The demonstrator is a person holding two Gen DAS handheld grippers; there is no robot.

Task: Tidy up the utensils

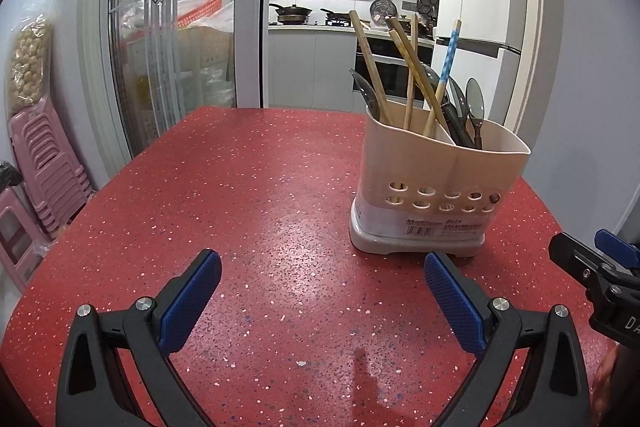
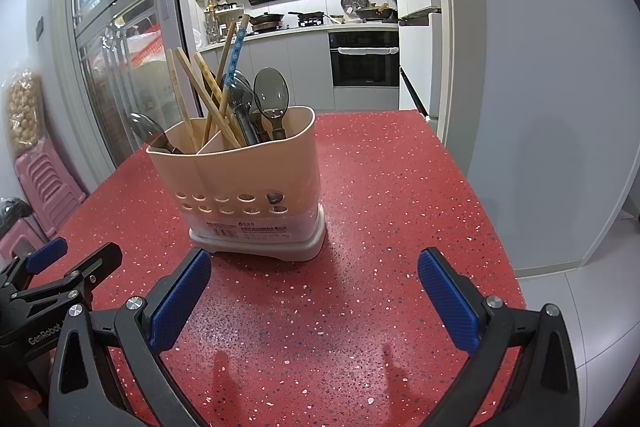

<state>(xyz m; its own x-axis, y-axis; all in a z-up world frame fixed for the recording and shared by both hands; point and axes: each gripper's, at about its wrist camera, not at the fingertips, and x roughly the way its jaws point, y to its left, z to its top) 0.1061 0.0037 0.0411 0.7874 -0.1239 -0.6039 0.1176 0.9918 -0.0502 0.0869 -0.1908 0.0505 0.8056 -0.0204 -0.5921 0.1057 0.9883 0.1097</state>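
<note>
A beige two-compartment utensil holder (image 1: 432, 167) (image 2: 248, 167) stands upright on the red speckled table (image 1: 248, 187) (image 2: 380, 187). It holds several wooden chopsticks (image 1: 412, 67) (image 2: 208, 95), one blue-patterned chopstick (image 1: 448, 59) (image 2: 234, 55) and grey plastic spoons (image 1: 475, 103) (image 2: 271, 93). One spoon (image 2: 146, 131) sits in the chopstick compartment. My left gripper (image 1: 322, 287) is open and empty, short of the holder. My right gripper (image 2: 314, 287) is open and empty, just in front of the holder; it also shows at the right edge of the left wrist view (image 1: 592, 267).
Stacked pink stools (image 1: 44, 163) (image 2: 44, 183) stand left of the table by a glass sliding door (image 1: 168, 39). A kitchen with a stove and an oven (image 2: 364, 59) lies beyond. A grey wall (image 2: 540, 87) is to the right.
</note>
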